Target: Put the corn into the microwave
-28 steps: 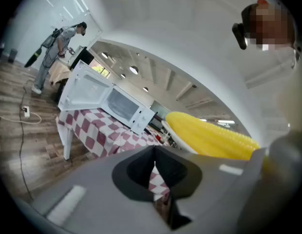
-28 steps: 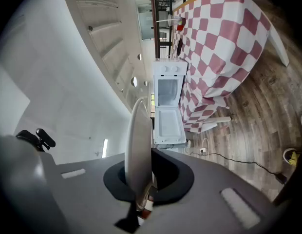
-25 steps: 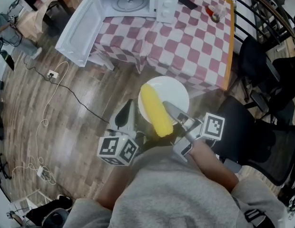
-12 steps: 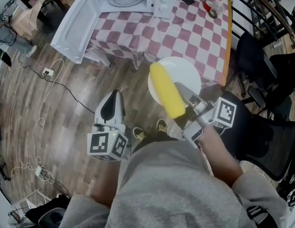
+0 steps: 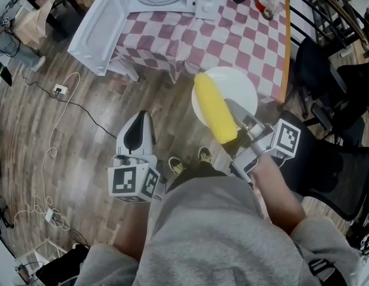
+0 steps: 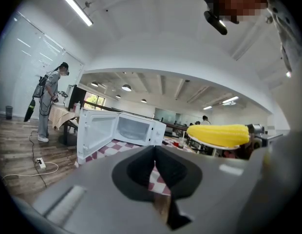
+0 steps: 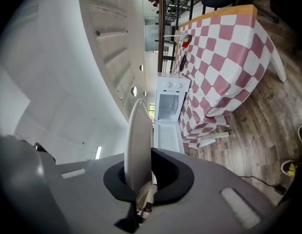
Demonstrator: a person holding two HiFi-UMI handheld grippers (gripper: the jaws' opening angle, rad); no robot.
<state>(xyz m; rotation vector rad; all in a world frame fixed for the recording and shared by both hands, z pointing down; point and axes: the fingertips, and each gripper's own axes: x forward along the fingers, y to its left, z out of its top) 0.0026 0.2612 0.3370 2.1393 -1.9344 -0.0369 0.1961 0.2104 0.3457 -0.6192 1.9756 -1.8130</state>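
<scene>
A grey sweatshirt [image 5: 208, 231] fills the lower middle of the head view, and its sleeves [image 5: 318, 243] end short of the forearms. Just above it, near the centre, are dark shoes [image 5: 177, 167] with yellow-green trim. The left gripper [image 5: 140, 118] and the right gripper [image 5: 235, 109] have pale grey shells. Each carries a white cube [image 5: 132, 182] printed with black square markers.

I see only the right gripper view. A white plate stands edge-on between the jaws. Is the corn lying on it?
Observer: Yes. In the head view, the corn lies on the plate, which the right tool grips at the rim.
Operator: Does it sit in the middle?
Observer: No, its near end sticks out past the rim beside that tool.
Operator: And the left tool?
Observer: The left tool has its jaws together, with nothing between them.
</scene>
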